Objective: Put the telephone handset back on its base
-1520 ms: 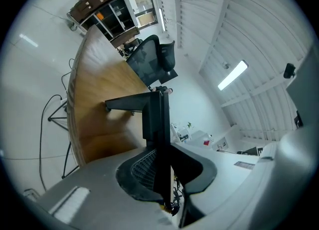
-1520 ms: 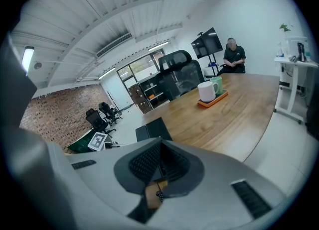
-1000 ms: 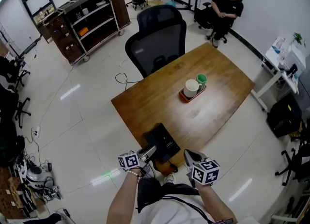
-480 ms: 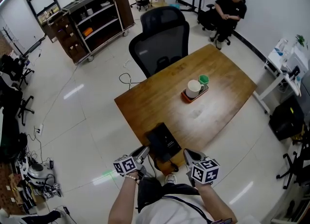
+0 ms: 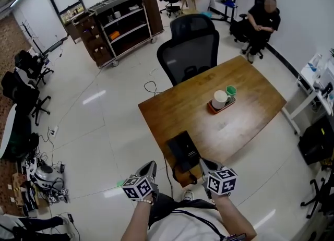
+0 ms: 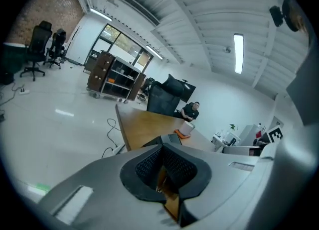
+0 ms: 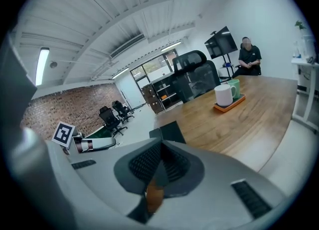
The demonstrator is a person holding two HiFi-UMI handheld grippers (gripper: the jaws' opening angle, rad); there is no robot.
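Observation:
A black telephone (image 5: 182, 150) sits at the near corner of the wooden table (image 5: 240, 125); its handset seems to lie along the left side of the base, though detail is too small to be sure. My left gripper (image 5: 151, 166) hangs off the table's near left edge, clear of the phone, shut with nothing between its pads. In the left gripper view the shut gripper (image 6: 162, 167) points toward the telephone (image 6: 167, 137). My right gripper (image 5: 204, 163) hovers at the table's near edge, just right of the phone, also shut and empty. The telephone (image 7: 167, 132) shows beyond the gripper (image 7: 158, 167).
A white mug (image 5: 219, 99) and a green cup (image 5: 230, 91) stand on an orange tray (image 5: 214, 108) mid-table. A black office chair (image 5: 192, 47) is at the far side. A cable (image 5: 152, 87) lies on the floor left of the table. A person (image 5: 261, 23) sits far back.
My left gripper has drawn back and to the left, away from the phone's left edge. The right gripper has stayed by the table's near edge.

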